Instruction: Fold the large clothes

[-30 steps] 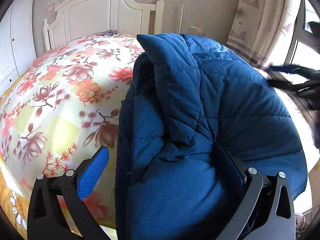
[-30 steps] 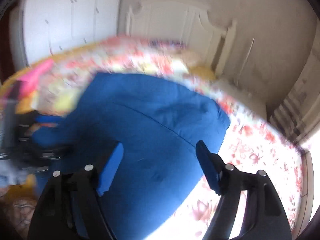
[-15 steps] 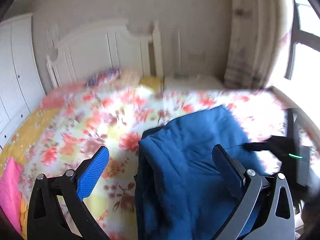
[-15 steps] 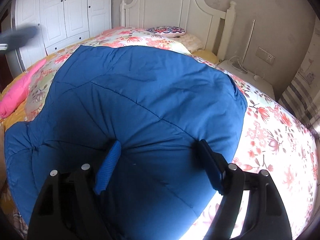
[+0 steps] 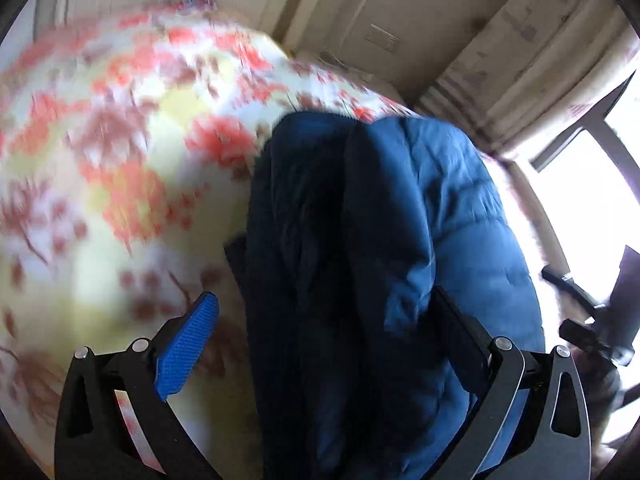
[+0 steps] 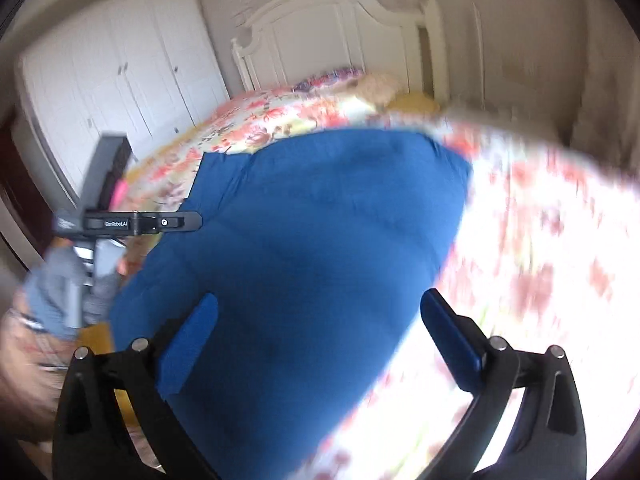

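A large blue quilted jacket lies folded on the floral bedspread. In the left wrist view it bulges up between the pads of my left gripper, which is wide open just above it. In the right wrist view the jacket spreads as a broad flat panel. My right gripper is wide open over its near part and holds nothing. The left gripper's body shows at the jacket's left edge. Both views are motion-blurred.
A white headboard and pillows stand at the far end of the bed. White wardrobes line the left wall. A curtain and bright window are on the right. A pink item lies at the bed's left edge.
My left gripper has dropped back down close over the folded jacket. My right gripper has lifted away from the jacket and pulled back. Both stay open.
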`<action>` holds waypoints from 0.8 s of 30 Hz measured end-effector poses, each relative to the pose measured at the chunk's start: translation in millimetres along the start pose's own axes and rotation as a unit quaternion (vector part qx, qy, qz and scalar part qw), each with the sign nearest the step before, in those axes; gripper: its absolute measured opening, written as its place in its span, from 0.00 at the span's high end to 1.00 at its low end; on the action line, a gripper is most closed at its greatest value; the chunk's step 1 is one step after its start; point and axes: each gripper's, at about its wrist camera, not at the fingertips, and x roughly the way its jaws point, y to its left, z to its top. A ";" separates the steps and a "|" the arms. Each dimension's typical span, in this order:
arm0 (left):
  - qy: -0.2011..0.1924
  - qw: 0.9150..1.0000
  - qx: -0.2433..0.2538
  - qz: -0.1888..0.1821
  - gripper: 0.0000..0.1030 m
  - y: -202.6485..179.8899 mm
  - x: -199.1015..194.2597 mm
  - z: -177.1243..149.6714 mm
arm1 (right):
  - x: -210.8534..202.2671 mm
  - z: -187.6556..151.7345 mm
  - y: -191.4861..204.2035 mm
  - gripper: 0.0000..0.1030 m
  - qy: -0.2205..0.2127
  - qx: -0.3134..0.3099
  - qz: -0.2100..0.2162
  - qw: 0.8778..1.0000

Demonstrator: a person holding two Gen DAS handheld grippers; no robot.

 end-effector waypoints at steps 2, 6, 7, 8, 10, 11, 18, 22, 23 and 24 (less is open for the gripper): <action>0.022 0.998 -0.029 -0.051 0.04 16.1 5.2 -12.4 | 8.9 -22.1 -18.4 0.02 0.046 0.054 0.047 0.996; 0.024 0.989 -0.067 -0.129 0.04 34.7 6.0 -34.7 | 20.7 -42.3 -26.1 0.02 0.069 0.080 0.115 0.988; 0.026 0.988 -0.069 -0.137 0.04 34.5 5.3 -37.4 | 23.0 -40.9 -26.1 0.02 0.071 0.081 0.123 0.987; 0.033 0.985 -0.074 -0.153 0.04 33.6 5.1 -41.2 | 26.8 -39.4 -24.5 0.02 0.076 0.081 0.134 0.985; 0.050 0.979 -0.074 -0.183 0.04 29.0 7.1 -47.0 | 39.8 -36.6 -17.2 0.02 0.091 0.076 0.153 0.981; 0.054 0.980 -0.063 -0.181 0.04 24.1 8.2 -49.4 | 47.6 -35.3 -13.3 0.02 0.098 0.074 0.158 0.980; 0.052 0.981 -0.047 -0.180 0.15 7.8 15.4 -50.8 | 50.9 -38.7 4.0 0.11 0.051 0.033 0.122 0.991; 0.012 0.987 -0.022 -0.156 0.35 -8.5 6.6 -56.6 | 34.4 -41.6 16.0 0.33 0.002 -0.023 0.081 0.996; -0.003 0.988 -0.018 -0.151 0.38 -13.9 2.2 -57.7 | 31.0 -39.5 22.8 0.37 -0.012 -0.042 0.062 0.997; -0.019 0.989 -0.012 -0.147 0.43 -19.7 -2.3 -57.8 | 26.4 -35.6 29.0 0.40 -0.028 -0.061 0.044 0.997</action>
